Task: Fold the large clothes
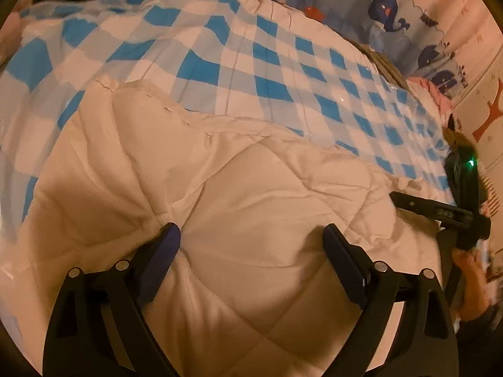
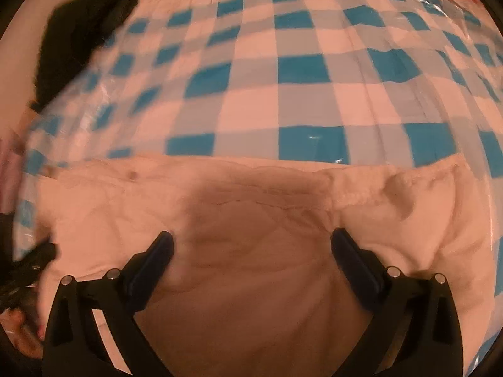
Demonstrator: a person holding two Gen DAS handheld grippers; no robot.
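Now I hold both the left gripper (image 1: 251, 235) and right gripper (image 2: 251, 242) with jaws wide over the quilted white garment (image 1: 251, 194). I'd pinch its far edge evenly before folding across the checked cloth (image 2: 298, 72).

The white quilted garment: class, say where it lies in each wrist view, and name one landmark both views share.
Left wrist view: the white quilted garment fills the lower centre, under the open left tool.
Right wrist view: it spans the lower half, under the open right tool.
Shared landmark: the blue-and-white checked cover lies just beyond the garment's far edge in both.
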